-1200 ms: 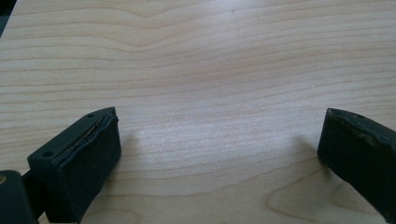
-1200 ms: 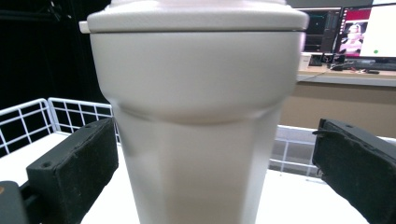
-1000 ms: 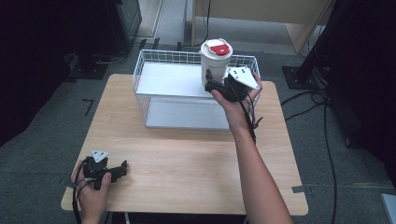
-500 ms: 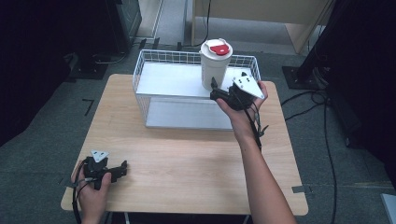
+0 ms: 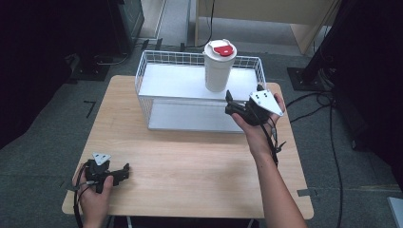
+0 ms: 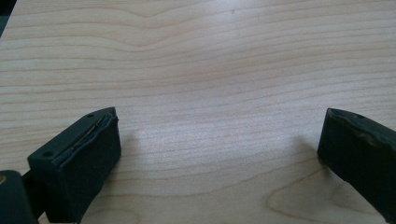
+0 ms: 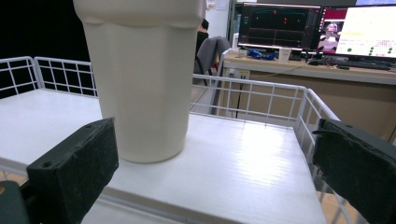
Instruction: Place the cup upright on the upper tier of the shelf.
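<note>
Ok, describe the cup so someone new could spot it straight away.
Find the white wire rack at the far side of the wooden table. The cup stands upright on its top shelf, toward the right. It is tall and cream, the only thing with a red-marked lid.

Bright table, dark surroundings, soft focus
</note>
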The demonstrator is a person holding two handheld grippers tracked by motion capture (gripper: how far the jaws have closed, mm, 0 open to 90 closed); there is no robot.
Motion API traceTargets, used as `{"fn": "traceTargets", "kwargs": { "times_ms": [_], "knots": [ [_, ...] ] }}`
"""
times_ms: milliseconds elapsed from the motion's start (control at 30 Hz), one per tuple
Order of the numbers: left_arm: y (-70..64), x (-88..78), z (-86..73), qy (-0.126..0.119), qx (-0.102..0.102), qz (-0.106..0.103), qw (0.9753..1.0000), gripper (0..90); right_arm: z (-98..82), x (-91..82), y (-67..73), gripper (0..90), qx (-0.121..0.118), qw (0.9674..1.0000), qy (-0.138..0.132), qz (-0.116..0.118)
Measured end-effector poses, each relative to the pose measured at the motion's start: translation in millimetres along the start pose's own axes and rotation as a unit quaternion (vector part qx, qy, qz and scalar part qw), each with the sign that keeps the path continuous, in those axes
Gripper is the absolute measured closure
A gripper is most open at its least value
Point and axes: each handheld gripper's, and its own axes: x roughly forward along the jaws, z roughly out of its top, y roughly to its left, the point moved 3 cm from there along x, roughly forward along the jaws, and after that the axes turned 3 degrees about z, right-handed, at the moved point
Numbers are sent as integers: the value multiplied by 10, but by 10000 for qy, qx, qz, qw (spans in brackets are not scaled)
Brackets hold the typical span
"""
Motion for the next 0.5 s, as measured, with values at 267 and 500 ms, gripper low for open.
{"fn": "traceTargets", "kwargs": {
  "times_ms": [267, 500],
  "knots": [
    [0, 0, 0, 2, 0, -2, 10000, 0, -106, -182, -94, 3, -46, 10000, 0, -48],
    [0, -1, 0, 8, 1, -3, 10000, 0, -210, -292, -150, 3, -14, 10000, 51, -62]
  ]
}}
